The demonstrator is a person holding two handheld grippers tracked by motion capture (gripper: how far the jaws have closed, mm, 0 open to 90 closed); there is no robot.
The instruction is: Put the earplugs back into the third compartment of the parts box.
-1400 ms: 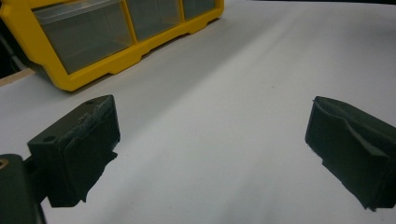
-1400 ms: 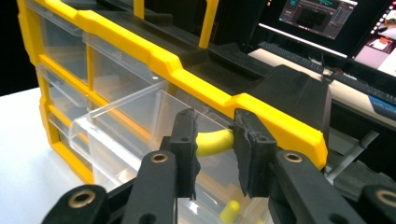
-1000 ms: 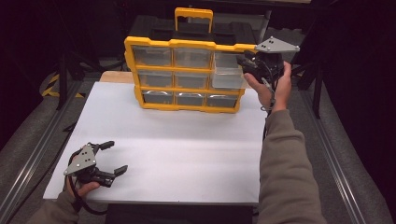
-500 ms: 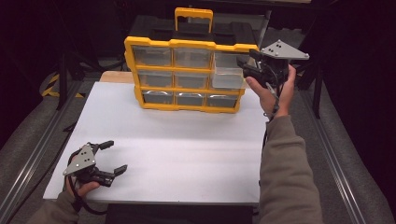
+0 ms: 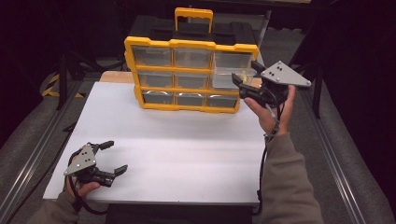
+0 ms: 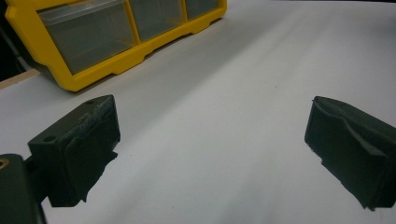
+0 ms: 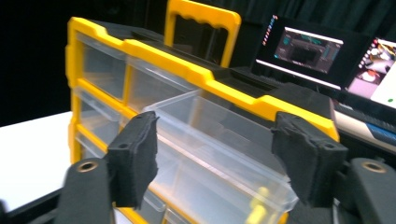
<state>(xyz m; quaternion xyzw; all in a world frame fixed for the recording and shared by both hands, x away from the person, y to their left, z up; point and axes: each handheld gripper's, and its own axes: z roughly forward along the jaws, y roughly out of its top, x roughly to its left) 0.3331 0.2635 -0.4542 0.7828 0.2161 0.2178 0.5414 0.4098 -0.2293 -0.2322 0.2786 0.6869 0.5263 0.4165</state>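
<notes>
- The left hand-held gripper (image 5: 112,157) sits low at the near left corner of the white table (image 5: 177,149). A hand (image 5: 81,186) holds it from below. Its two black jaws are wide apart with nothing between them.
- In the left gripper view, the two jaw pads (image 6: 88,140) have bare white table between them.
- Farther back stands a yellow drawer box (image 5: 189,77) with rows of clear drawers. It has a yellow handle (image 5: 193,16) on top.
- The right hand-held gripper (image 5: 243,81) is up at the right side of the box, held by the right hand (image 5: 271,109). Its jaws are open and hold nothing.
- One clear drawer (image 7: 219,154) on the right side is pulled out, just in front of the open jaws. A small yellow thing (image 7: 257,205) lies inside it.
- Far behind the box, two lit screens (image 7: 303,49) glow in the dark.
</notes>
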